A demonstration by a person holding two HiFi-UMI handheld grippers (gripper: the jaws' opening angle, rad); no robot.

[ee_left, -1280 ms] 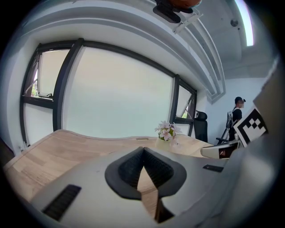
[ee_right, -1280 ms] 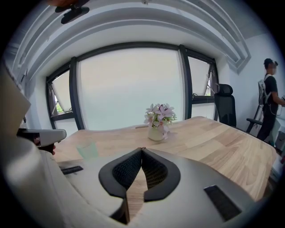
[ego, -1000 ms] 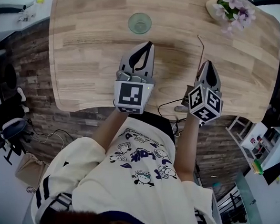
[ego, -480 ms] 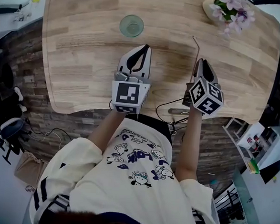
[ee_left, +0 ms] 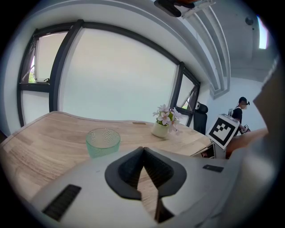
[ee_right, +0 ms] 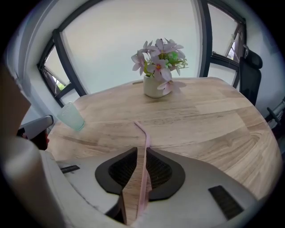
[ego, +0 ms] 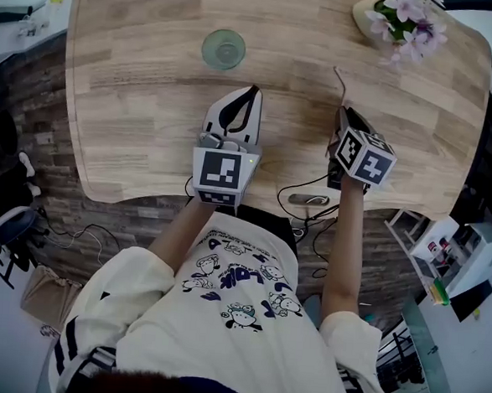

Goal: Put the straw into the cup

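Pale wooden tabletop: my right gripper pinches the thin pink bendy straw, pointing straight ahead; the green dimpled glass cup stands forward-left, nearer my left gripper, jaws together, empty.

Bright window backlight, soft shadows, heavy fisheye warp w/ dark vignetted edges.

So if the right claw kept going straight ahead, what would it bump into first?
Probably the flower vase, some way ahead. The straw that the right claw grips sticks out in front, so it would likely touch first. Depth is hard to judge.
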